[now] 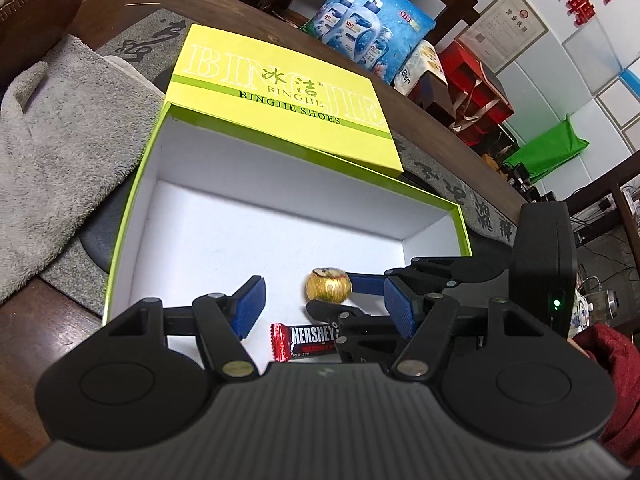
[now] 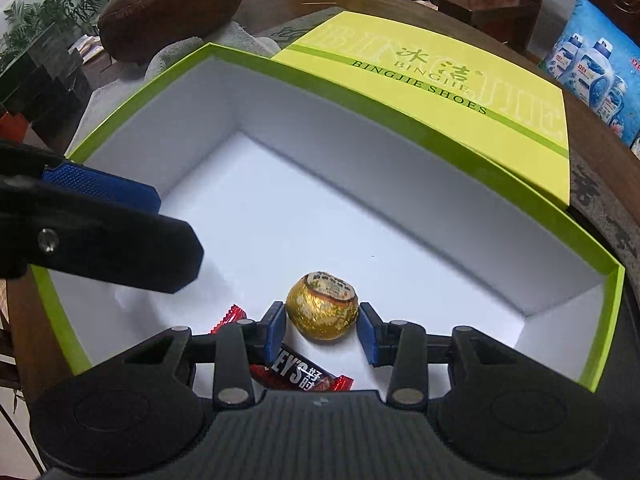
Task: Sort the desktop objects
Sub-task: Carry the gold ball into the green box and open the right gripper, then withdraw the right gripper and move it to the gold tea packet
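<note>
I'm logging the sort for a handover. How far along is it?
Done: a Hershey's bar lies in the open shoe box. In hand: the right tongs flank the gold foil ball inside the box, pads barely apart from it. The left tongs are open, empty. Whatever else needs sorting isn't visible.

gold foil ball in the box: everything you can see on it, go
The gold foil ball is round, wrapped in crinkled shiny gold foil, with a flattened top bearing a pale printed paper label. It sits between the right gripper fingers; the pads are at its sides, though firm contact is unclear. It is inside the open box, low over the white floor, beside the Hershey's bar. Whether it rests on the floor can't be told.
</note>
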Motion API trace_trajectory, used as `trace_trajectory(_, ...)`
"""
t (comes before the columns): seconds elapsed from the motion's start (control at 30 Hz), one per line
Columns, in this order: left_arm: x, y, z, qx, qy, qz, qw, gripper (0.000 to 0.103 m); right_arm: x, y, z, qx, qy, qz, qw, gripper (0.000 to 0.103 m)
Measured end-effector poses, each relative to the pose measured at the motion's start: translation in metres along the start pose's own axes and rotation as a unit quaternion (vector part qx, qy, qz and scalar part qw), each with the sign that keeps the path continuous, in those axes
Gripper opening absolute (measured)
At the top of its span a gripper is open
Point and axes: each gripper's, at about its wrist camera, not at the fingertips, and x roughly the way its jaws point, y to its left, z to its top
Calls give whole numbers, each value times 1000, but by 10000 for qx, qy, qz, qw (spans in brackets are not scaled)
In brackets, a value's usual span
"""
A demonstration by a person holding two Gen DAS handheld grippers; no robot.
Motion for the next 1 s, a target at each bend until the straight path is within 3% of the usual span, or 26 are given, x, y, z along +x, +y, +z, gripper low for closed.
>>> trace_trajectory(0.23,-9,-5,-7,183,-35,43,9998,66,-11,1,-5,-20,-151,-105,9998,46)
trace_trajectory(0.5,-22,-16,-20,491,-62,132,9987,66,-58,11,-26,-158,-795,-140,9966,56)
trace_trajectory(0.7,-29,-21,-38,658,-28,145,9977,67,-101,24,-56,-250,-1267,-75,9916,56)
trace_trajectory(1.0,-46,-34,-68,1098,-79,74,9939,67,-140,48,-116,-385,-1526,111,9875,63)
